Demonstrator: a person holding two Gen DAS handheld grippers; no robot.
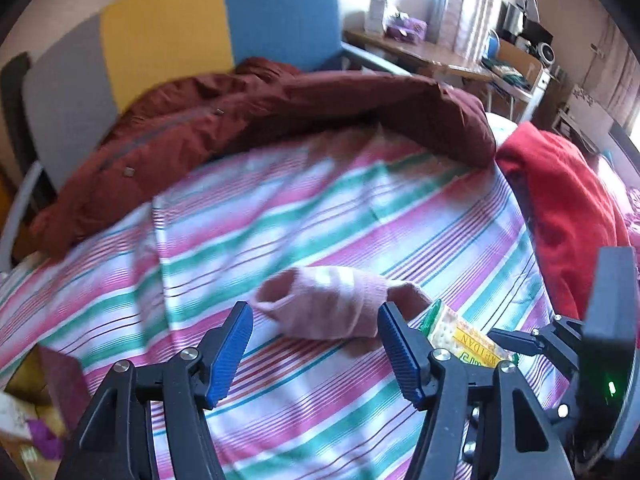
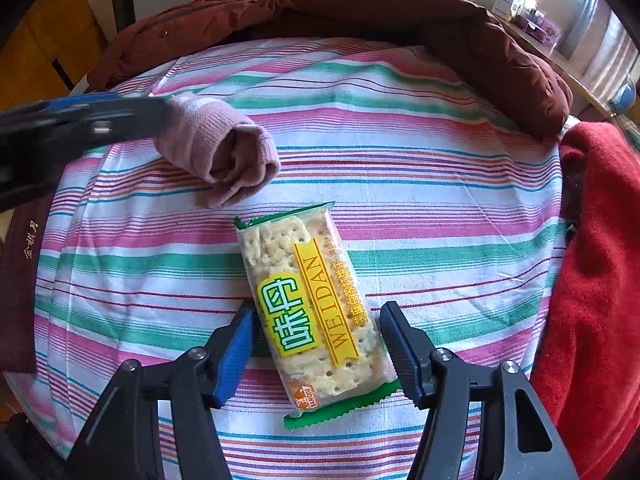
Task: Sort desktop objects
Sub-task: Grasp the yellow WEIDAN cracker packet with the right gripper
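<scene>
On the striped sheet [image 2: 440, 200], two task items: a rolled pink sock [image 2: 224, 148] and a cracker pack [image 2: 316, 312], near each other but not touching.

Right gripper [image 2: 316, 344]: fingers spread wide, blue pads [image 2: 236, 352] on either side of the pack's near half. Left pad sits just beside the wrapper edge, right pad just beside the other edge; contact on either side can't be confirmed. Pack lies flat, long axis running away from the camera, tilted a bit to the left, green crimped end nearest (yellow "WEIDAN" band readable along it).

Left gripper [image 1: 316, 344]: fingers also spread, nothing between them. Sock [image 1: 332, 304] lies just past the fingertips, open cuff facing left in that view. Left wrist view is motion-blurred, so fine contact is unclear. From the right wrist view, the left gripper [image 2: 160, 116] comes in from the left edge with its tip at the sock's far-left side, touching or nearly so, can't tell which.

Pack [image 1: 464, 336] shows in the left wrist view too, partly hidden behind the right-side finger, beside the sock's toe end.

Surroundings: maroon jacket [image 2: 360, 12] bunched along the far edge of the sheet, red cloth [image 2: 600, 280] piled on the right edge. Grey-yellow-blue headboard [image 1: 168, 36] behind the jacket, cluttered desk [image 1: 432, 52] farther back by the window.
</scene>
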